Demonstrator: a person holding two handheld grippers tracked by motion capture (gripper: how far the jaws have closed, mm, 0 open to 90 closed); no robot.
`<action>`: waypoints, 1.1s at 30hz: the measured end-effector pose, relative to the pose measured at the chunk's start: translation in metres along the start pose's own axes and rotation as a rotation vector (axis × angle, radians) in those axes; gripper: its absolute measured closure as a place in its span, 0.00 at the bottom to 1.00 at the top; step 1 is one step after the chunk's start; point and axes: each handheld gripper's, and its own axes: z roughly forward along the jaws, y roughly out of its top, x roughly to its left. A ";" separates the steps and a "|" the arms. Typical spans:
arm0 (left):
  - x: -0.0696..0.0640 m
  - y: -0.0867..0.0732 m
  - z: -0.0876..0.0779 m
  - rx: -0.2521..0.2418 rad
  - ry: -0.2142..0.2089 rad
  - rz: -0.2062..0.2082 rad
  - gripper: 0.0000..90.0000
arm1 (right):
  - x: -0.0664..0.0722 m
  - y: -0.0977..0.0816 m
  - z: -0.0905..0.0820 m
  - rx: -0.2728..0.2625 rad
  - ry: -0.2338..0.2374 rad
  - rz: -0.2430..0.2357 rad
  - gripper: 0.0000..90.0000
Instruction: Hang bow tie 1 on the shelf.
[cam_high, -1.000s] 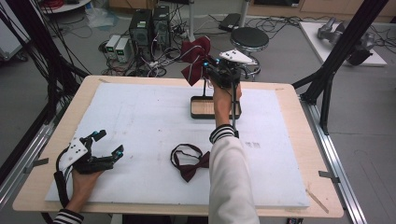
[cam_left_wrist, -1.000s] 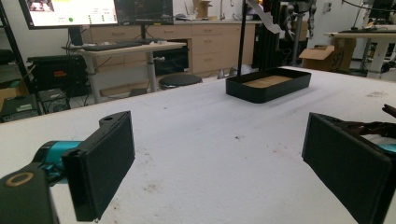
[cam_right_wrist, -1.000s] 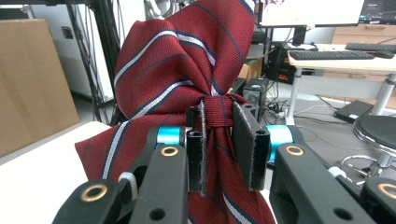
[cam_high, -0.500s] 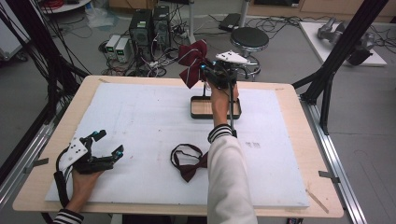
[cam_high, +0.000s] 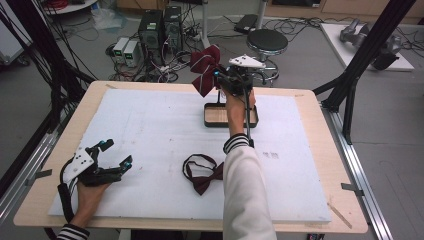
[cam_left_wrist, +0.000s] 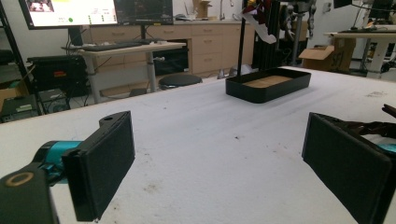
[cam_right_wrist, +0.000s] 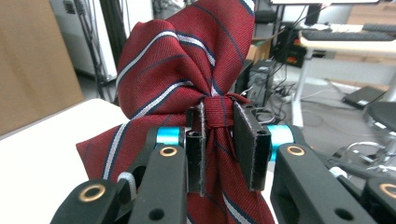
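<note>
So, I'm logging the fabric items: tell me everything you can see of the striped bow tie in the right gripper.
The striped bow tie is dark red woven cloth with thin white and navy diagonal stripes, gathered at a centre knot band. The right gripper is shut on that knot, holding it in the air above the black tray, wings fanned out above and below the pads.
</note>
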 end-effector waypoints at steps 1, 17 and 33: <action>0.000 0.000 0.000 -0.001 0.001 0.000 0.11 | -0.001 0.001 -0.001 -0.006 -0.002 0.002 0.83; 0.000 0.000 0.000 0.002 0.001 0.003 0.11 | -0.006 0.009 -0.012 -0.066 -0.012 0.041 0.83; 0.000 0.000 0.000 0.002 -0.001 -0.001 0.11 | -0.002 0.006 0.002 -0.007 0.012 0.027 0.82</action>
